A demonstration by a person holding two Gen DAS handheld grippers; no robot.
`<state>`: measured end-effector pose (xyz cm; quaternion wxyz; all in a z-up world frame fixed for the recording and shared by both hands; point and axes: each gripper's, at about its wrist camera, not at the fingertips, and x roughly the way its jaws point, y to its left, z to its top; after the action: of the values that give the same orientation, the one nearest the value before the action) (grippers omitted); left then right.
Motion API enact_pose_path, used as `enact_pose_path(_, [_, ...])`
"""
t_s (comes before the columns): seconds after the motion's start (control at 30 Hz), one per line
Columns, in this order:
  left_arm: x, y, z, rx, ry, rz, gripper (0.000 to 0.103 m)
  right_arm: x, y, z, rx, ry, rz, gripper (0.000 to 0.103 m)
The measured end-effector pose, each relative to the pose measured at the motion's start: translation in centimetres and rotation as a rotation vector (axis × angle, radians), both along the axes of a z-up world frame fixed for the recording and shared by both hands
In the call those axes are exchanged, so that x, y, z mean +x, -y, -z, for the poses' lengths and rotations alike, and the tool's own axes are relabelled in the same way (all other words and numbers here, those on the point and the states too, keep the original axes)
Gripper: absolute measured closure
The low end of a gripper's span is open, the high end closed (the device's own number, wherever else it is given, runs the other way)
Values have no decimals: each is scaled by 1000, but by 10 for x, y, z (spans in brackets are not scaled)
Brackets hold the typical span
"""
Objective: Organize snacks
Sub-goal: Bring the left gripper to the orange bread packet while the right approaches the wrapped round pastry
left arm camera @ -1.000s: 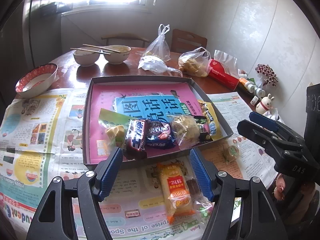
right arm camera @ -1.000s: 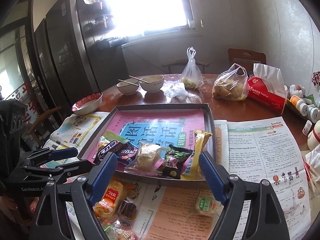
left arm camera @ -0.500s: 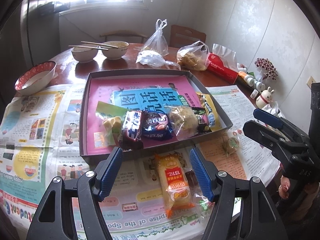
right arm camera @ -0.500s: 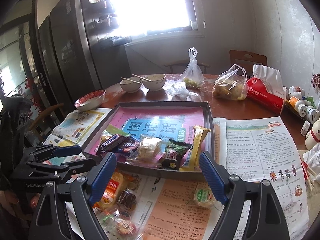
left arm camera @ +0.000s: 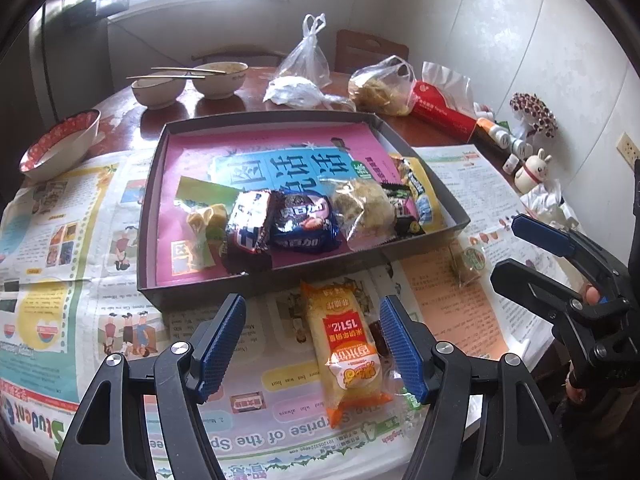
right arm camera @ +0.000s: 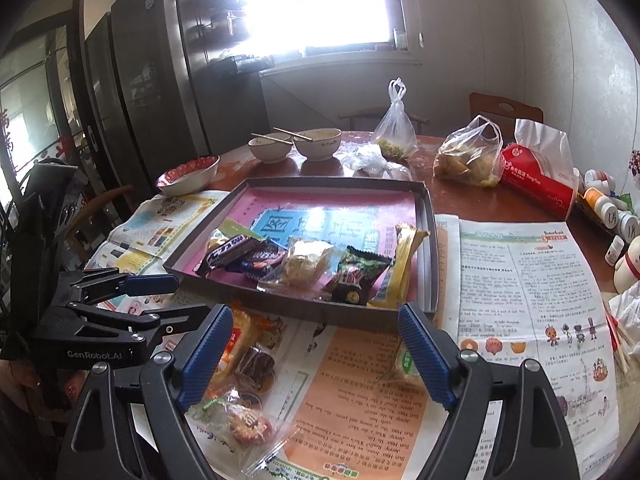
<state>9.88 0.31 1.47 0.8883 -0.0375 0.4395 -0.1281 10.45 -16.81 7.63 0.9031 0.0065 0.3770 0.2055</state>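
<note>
A grey box tray (left arm camera: 256, 288) (right arm camera: 430, 216) with a pink book inside holds several wrapped snacks: a dark chocolate pack (left arm camera: 304, 222), a clear bag of pastry (left arm camera: 364, 208), a yellow bar (right arm camera: 404, 264). On the newspaper in front lie an orange snack pack (left arm camera: 344, 344), a brown snack (right arm camera: 254, 366), a clear-wrapped sweet (right arm camera: 244, 424) and a small green-label pack (left arm camera: 470, 260) (right arm camera: 406, 364). My left gripper (left arm camera: 312, 348) is open over the orange pack. My right gripper (right arm camera: 316, 356) is open above the newspaper and also shows in the left wrist view (left arm camera: 520, 248).
Newspapers (left arm camera: 60, 240) cover the round wooden table. Behind the tray stand two bowls with chopsticks (left arm camera: 188, 80), a red-patterned bowl (left arm camera: 60, 144), plastic bags (left arm camera: 380, 84), a red tissue pack (right arm camera: 536, 176) and small bottles (right arm camera: 608, 208). A fridge (right arm camera: 160, 80) stands at left.
Both grippers have drawn back toward me and lifted a little, so the tray and loose snacks sit farther up in view. Nothing was picked up.
</note>
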Motion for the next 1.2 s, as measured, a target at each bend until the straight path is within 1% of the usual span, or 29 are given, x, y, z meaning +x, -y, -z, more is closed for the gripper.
enact_pose_path(0.27, [0,5,7,10,-26,15,32,-10,-4,11,-32,-10,-32,19])
enact_pose_path(0.73, [-6,18,25,57,-76,52,32,-30,-15,30,-91,-33,-118,19])
enact_pose_path(0.9, [-5,22,31,82,-95,61,32,-35,-15,33,-84,-33,-141,19])
enact_pose_path(1.2, [-4,16,34,78,-110,47,32,-43,-29,40,-109,-38,-219,18])
